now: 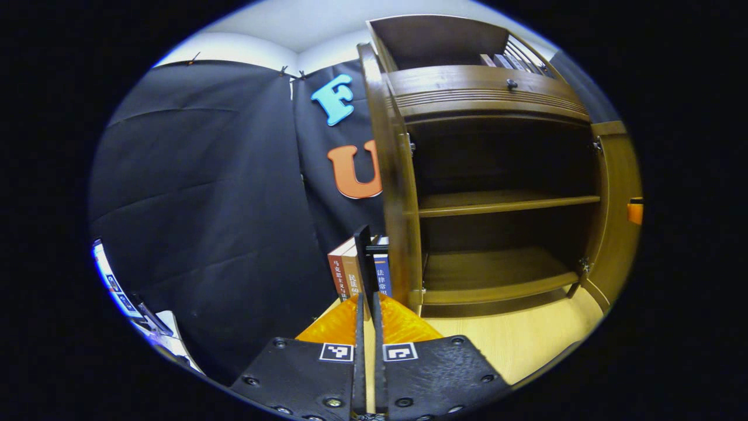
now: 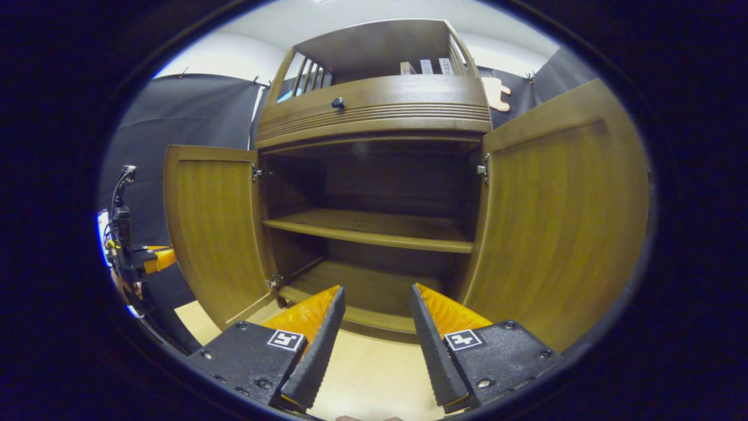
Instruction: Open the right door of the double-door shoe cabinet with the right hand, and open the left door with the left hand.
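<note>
Black cloth backs the cabinet [image 2: 374, 111]; both doors stand open, so left tongs [image 1: 366, 310] rest pressed together, right tongs [image 2: 377, 316] spread.

From my left gripper view, the left door [image 1: 396, 193] shows edge-on; its faces and handle are hidden. The books [image 1: 357, 270] beside it are partly covered by that door. The right door [image 1: 619, 204] is cut off at the rim. In my right gripper view, the left gripper [image 2: 153, 259] sits at the rim, too small to judge its jaws. Items on the top shelf [image 2: 426, 66] are too small to identify.
</note>
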{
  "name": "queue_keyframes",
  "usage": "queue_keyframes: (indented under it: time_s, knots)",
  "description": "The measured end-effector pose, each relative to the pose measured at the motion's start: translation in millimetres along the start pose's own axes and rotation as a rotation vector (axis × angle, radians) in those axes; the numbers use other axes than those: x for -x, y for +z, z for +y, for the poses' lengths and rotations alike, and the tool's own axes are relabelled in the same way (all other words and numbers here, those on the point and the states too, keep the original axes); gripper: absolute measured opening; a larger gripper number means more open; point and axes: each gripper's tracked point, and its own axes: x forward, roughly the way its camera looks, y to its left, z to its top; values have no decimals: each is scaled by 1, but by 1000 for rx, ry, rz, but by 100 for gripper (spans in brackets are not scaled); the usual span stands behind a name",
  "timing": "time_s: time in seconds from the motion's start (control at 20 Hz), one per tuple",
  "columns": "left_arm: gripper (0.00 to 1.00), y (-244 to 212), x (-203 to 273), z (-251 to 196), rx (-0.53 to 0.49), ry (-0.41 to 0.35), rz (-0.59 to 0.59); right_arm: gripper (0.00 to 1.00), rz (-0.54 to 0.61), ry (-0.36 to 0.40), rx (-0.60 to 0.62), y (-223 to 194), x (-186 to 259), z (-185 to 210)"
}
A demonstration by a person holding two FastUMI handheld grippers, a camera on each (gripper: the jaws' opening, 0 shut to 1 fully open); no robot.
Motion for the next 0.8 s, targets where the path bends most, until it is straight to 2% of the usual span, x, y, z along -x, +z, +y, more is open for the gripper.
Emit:
queue_keyframes:
  time_s: [0.05,0.25,0.45,0.5,0.55,0.6,0.7,0.8]
  knots:
    - [4,3,4,9,4,25,-8,74,-6,-2,-3,1,0,0]
    - [7,32,17,1,32,21,-76,74,-31,-6,-19,17,7,-6]
    - [7,66,21,-33,43,-45,-150,74,-68,-26,-19,32,15,-12]
    - [0,76,25,-43,47,-66,-167,75,-77,-33,-18,35,18,-13]
    - [4,83,22,-57,53,-95,-179,75,-85,-42,-16,39,21,-15]
    - [25,88,21,-69,62,-126,-176,74,-93,-52,-13,42,22,-19]
    - [25,100,21,-86,73,-168,-189,75,-113,-72,-10,51,28,-24]
    - [19,115,24,-105,82,-207,-209,76,-137,-98,-6,61,36,-28]
